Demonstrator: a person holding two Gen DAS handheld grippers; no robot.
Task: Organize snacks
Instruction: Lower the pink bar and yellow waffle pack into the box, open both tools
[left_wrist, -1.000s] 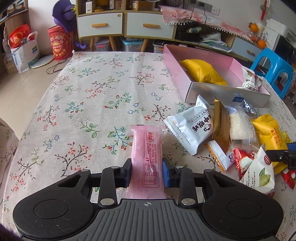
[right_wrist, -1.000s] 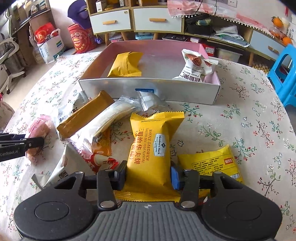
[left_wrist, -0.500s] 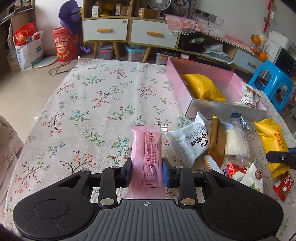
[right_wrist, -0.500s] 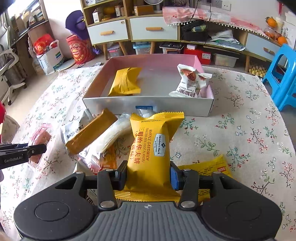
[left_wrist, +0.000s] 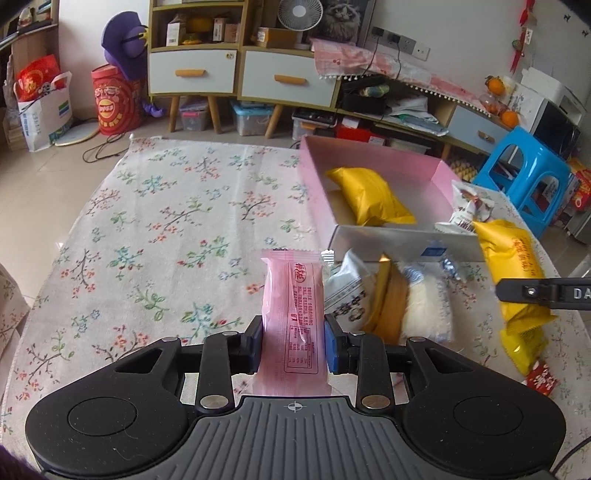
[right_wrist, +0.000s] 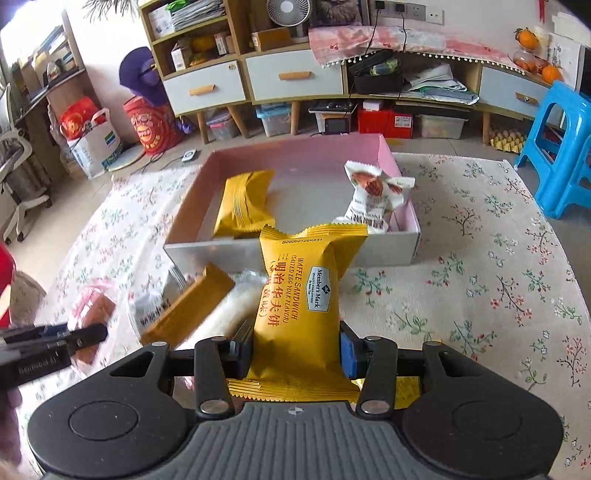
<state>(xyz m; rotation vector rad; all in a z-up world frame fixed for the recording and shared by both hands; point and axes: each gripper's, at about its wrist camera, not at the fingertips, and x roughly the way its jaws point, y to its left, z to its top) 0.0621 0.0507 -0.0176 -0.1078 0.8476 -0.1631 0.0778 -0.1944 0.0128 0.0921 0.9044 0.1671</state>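
My left gripper (left_wrist: 293, 341) is shut on a pink snack packet (left_wrist: 293, 314) and holds it above the floral tablecloth (left_wrist: 166, 229). My right gripper (right_wrist: 295, 354) is shut on a yellow waffle sandwich packet (right_wrist: 301, 299), lifted in front of the pink box (right_wrist: 410, 240). The box (left_wrist: 314, 177) holds a yellow packet (right_wrist: 245, 203) and a white nut packet (right_wrist: 376, 195). The waffle packet also shows in the left wrist view (left_wrist: 511, 258), as does the right gripper's finger (left_wrist: 543, 293).
A loose pile lies before the box: a white packet (left_wrist: 347, 295), a brown bar (right_wrist: 188, 306), a clear white snack (left_wrist: 424, 310) and another yellow packet (left_wrist: 521, 343). A blue stool (right_wrist: 561, 147) stands right of the table. Cabinets stand behind.
Both grippers have risen with their packets. The yellow waffle packet has left the table and moved toward the box; the views now look down from higher.
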